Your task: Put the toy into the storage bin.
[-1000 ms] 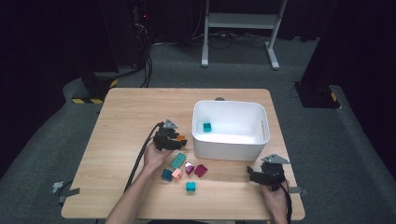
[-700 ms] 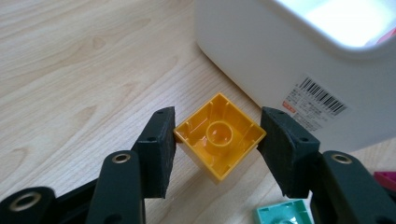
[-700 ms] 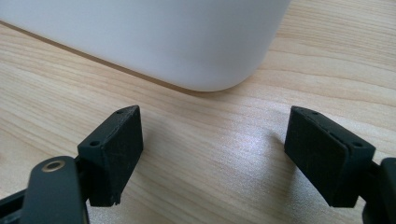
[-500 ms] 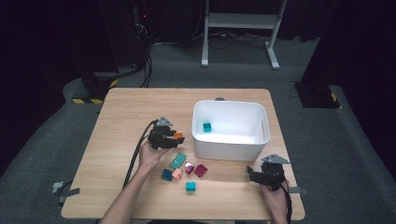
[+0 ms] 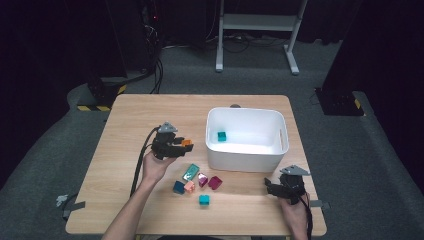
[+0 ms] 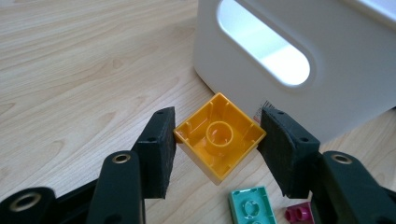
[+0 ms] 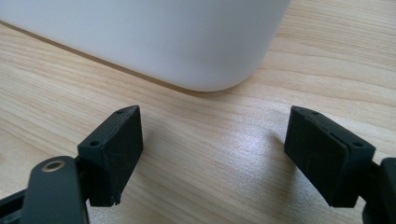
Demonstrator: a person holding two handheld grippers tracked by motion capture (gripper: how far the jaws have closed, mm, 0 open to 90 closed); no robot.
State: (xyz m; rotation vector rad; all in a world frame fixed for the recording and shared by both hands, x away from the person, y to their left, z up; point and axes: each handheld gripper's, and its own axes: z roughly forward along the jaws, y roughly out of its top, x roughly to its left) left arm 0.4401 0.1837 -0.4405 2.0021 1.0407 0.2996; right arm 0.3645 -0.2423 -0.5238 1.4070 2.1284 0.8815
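Beside white bin [image 6: 299, 70], left gripper [image 6: 215, 140] jaws clamp yellow block [image 6: 218, 135].

A bin [image 5: 246, 159] sits right of centre on the surface [image 5: 125, 125], one block [image 5: 221, 136] inside; loose blocks [image 5: 195, 179] lie before it.

High view: table [image 5: 150, 120] evenly lit from overhead; room beyond it nearly black. Picture soft, with small blocks showing as colour patches. White bin [image 5: 247, 160] is the brightest area, close to blown out inside. Left gripper view: sharp on the yellow block [image 6: 219, 137], glossy highlight on its inner stud; bin handle slot glares white. Right gripper view: diffuse sheen on the wood between the jaws, soft shadows beside each; bin wall slightly out of focus, possibly overexposed.
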